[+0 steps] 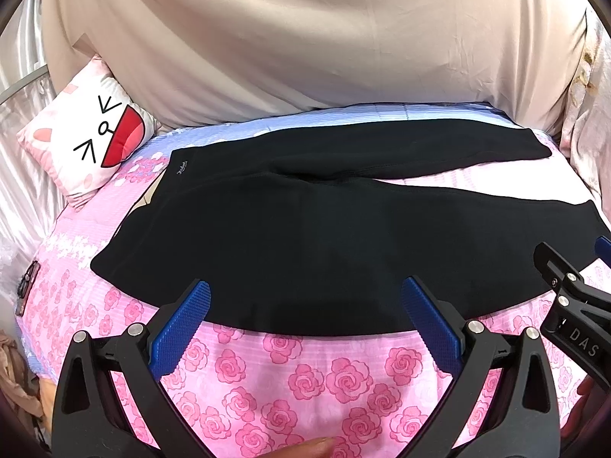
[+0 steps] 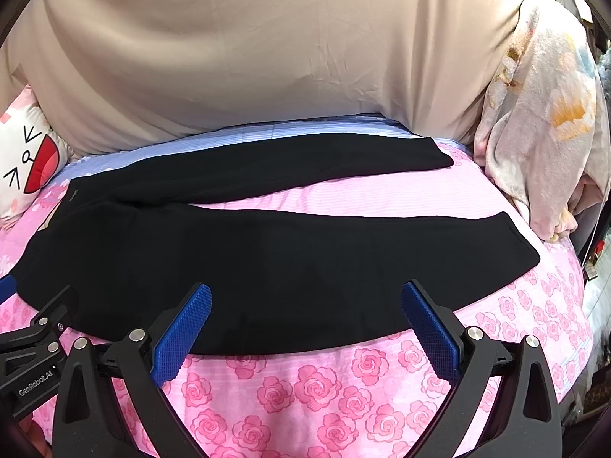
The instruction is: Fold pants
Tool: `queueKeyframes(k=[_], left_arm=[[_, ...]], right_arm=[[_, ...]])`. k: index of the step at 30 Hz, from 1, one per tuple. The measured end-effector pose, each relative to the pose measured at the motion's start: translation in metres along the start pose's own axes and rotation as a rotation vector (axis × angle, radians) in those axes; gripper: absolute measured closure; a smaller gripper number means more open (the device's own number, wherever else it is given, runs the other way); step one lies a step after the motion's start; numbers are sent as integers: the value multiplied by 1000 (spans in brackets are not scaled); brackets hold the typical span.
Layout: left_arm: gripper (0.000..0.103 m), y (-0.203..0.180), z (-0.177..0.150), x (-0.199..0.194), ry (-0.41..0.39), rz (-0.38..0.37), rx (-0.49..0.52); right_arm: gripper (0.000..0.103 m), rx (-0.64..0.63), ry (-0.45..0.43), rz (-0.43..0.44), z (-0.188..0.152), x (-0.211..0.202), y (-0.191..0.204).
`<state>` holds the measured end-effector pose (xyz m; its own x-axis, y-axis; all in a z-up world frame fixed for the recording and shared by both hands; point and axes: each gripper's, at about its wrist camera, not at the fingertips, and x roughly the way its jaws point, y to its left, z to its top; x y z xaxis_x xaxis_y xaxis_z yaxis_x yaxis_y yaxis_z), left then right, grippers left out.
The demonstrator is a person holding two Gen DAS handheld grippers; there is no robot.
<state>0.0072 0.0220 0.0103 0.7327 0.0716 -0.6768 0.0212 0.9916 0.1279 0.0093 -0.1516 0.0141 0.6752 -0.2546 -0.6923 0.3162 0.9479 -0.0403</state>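
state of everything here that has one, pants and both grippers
black pants: unfolded, spread flat on the rose bedspread, legs apart, waistband toward the cartoon pillow
left gripper: open, holding nothing, at the pants' near edge
right gripper: open, holding nothing, at the pants' near edge

Both views are bright and evenly lit, with soft, weak shadows. The black fabric pants appear almost without detail. Fisheye distortion bends the edges, and dark vignette fills the corners. The centre is sharp; the lower edge is slightly blurred.
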Motion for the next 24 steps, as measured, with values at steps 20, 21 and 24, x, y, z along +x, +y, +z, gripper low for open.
queueKeyframes(k=[20, 21, 24], left_arm=[[5, 41, 79, 88, 12, -25, -28], [5, 45, 87, 98, 21, -32, -32], [5, 55, 104, 124, 23, -38, -30]], right_arm=[[5, 117, 89, 43, 172, 167, -263], [5, 134, 95, 39, 187, 191, -278], [5, 162, 117, 38, 212, 244, -306]])
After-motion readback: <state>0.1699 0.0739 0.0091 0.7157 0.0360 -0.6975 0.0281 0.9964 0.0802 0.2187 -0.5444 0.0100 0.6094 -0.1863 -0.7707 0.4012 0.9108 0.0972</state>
